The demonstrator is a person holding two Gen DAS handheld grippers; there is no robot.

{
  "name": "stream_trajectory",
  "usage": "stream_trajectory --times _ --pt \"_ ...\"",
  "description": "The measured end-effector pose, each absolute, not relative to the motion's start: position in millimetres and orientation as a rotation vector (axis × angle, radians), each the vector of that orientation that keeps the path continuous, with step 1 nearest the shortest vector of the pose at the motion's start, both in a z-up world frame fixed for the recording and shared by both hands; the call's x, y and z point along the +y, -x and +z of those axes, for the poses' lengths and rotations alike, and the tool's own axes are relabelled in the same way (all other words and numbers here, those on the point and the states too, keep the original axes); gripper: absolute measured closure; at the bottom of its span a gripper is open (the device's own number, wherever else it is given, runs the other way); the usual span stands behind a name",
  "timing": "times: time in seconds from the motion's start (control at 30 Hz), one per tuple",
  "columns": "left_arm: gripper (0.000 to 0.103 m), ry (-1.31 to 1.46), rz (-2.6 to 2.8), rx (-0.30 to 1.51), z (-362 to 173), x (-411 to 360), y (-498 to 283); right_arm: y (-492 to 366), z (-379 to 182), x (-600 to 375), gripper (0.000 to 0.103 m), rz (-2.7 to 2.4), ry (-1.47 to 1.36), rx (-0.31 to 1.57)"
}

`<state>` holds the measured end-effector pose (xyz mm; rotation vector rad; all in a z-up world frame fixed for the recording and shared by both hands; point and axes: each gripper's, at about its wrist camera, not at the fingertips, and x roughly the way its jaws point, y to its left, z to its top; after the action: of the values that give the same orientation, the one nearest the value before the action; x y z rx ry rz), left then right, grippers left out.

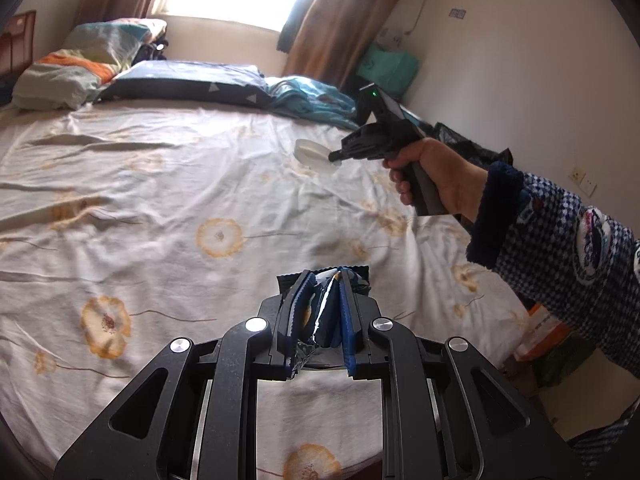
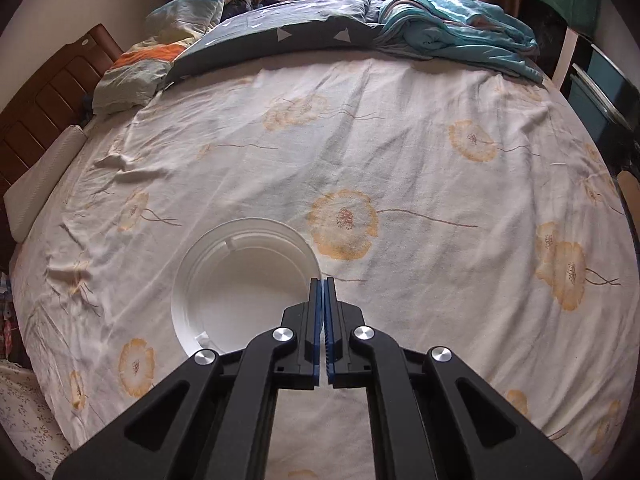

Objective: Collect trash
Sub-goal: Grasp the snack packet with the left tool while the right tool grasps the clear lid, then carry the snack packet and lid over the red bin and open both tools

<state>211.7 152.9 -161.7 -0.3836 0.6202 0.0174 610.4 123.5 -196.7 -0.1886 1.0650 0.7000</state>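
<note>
Left wrist view: the left hand-held gripper (image 1: 324, 304) is clamped on a crumpled snack wrapper (image 1: 326, 322) — dark blue outside, foil inside — held above the near part of the bed (image 1: 168, 184). Further right, the right hand-held gripper (image 1: 334, 156) is seen in a person's hand (image 1: 430, 178), its tip at the near rim of a white plastic lid (image 1: 312, 152) lying on the sheet. A dark bag (image 1: 468, 144) is glimpsed past that hand, beyond the bed's right edge; whether it is the trash bag cannot be told.

Right wrist view: the right hand-held gripper (image 2: 324, 280) is closed, pads together at the right rim of the lid (image 2: 244, 292), which lies flat on the sheet. Whether the thin rim is caught between the pads is hard to make out — nothing is visible in the gap.

Risks, as judged: if the rim was missed, the lid would stay behind on lifting; held by an edge only, it could swing out. The wrapper's slick foil could slide free in transit.
</note>
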Motion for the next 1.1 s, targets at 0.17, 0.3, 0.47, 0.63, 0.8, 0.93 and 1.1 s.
stream_trajectory --times 0.17,0.3,0.47,0.63,0.8,0.93,1.1 --pt "0.086 0.382 0.022 0.594 -141 145 -180 -549 -142 84 0.101 0.756 0.185 0.989" --pt "0.086 0.373 0.018 0.573 -123 131 -150 -491 -109 50 0.101 0.802 0.193 0.946" --pt "0.086 0.366 0.007 0.558 -107 109 -110 -415 -87 12 0.101 0.866 0.185 0.928" --pt "0.086 0.361 -0.001 0.569 -104 88 -72 -344 -85 -19 0.101 0.913 0.181 0.93" --pt "0.086 0.377 0.004 0.609 -121 75 -38 -284 -96 -44 0.101 0.95 0.202 0.939" --pt "0.086 0.388 0.008 0.663 -145 68 -18 -244 -111 -57 0.101 0.977 0.228 0.959" --pt "0.086 0.414 0.014 0.726 -174 66 -6 -209 -141 -65 0.101 0.999 0.28 1.011"
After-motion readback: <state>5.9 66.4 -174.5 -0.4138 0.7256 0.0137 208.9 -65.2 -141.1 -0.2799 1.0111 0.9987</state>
